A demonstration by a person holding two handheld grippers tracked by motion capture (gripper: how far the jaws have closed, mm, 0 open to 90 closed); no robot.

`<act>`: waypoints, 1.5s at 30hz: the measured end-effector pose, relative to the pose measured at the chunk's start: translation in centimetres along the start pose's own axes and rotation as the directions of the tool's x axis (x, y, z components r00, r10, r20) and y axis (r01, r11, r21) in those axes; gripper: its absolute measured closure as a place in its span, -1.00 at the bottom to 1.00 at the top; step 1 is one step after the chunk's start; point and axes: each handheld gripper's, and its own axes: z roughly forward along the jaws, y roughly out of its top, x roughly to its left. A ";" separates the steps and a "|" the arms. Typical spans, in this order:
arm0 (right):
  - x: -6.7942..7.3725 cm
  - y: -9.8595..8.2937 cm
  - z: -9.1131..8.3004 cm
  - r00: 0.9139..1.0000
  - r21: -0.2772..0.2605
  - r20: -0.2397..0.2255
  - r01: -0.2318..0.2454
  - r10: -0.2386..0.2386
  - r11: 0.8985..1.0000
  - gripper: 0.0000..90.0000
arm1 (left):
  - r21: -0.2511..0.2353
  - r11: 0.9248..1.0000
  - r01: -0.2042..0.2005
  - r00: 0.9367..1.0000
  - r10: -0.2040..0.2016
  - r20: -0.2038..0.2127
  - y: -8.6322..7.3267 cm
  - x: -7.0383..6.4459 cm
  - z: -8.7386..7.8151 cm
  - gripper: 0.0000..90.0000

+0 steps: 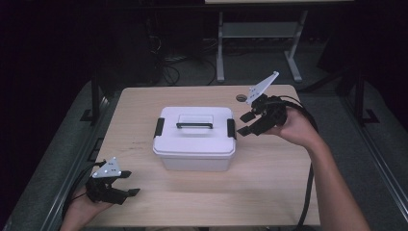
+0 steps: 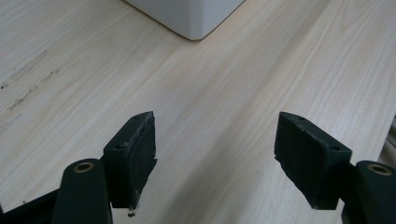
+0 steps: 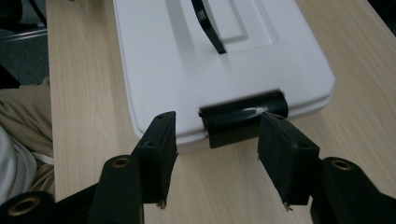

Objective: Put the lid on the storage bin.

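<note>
A white lidded storage box (image 1: pixel 195 137) sits mid-table, with a black carry handle (image 1: pixel 194 125) on the lid and a black latch at each end. My right gripper (image 1: pixel 244 123) is open just to the right of the box, its jaws either side of the right latch (image 1: pixel 231 128). Seen from the right gripper view, that latch (image 3: pixel 243 116) lies between and just beyond the open fingertips, on the lid (image 3: pixel 196 60). My left gripper (image 1: pixel 130 182) rests open near the table's front left corner, well clear of the box. The left gripper view has a box corner (image 2: pixel 189 18) beyond empty jaws.
The light wooden table (image 1: pixel 269 183) has a small round grommet (image 1: pixel 241 97) at its back edge. Behind the table stand a desk frame (image 1: pixel 255 43) and cables on a dark floor. A cable trails from the right gripper along the forearm (image 1: pixel 332 183).
</note>
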 end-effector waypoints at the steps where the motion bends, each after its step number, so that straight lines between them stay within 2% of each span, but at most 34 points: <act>1: 0.0 -0.1 -0.1 1.000 -0.001 -0.001 -0.003 0.003 1.000 0.03 | -0.001 1.000 0.000 1.000 0.000 0.000 0.0 0.0 0.0 -0.35; 26: 0.1 -1.3 -0.9 1.000 0.003 0.012 -0.018 0.018 1.000 0.01 | 0.001 1.000 0.002 1.000 -0.002 -0.001 0.0 0.1 0.0 -0.36; 34: 0.0 -2.4 -0.6 0.999 0.000 0.001 -0.038 0.038 0.999 0.01 | 0.000 1.000 0.003 1.000 -0.003 -0.002 0.0 0.1 0.0 -0.35; 37: 0.1 -2.7 -0.4 0.999 0.018 0.001 -0.046 0.046 0.999 0.00 | 0.000 1.000 0.004 1.000 -0.004 -0.002 0.0 0.1 0.0 -0.36; 45: 0.0 -4.0 -0.1 0.998 0.003 -0.011 -0.063 0.063 0.998 0.00 | 0.002 1.000 0.003 1.000 -0.003 -0.003 0.0 0.1 0.0 -0.36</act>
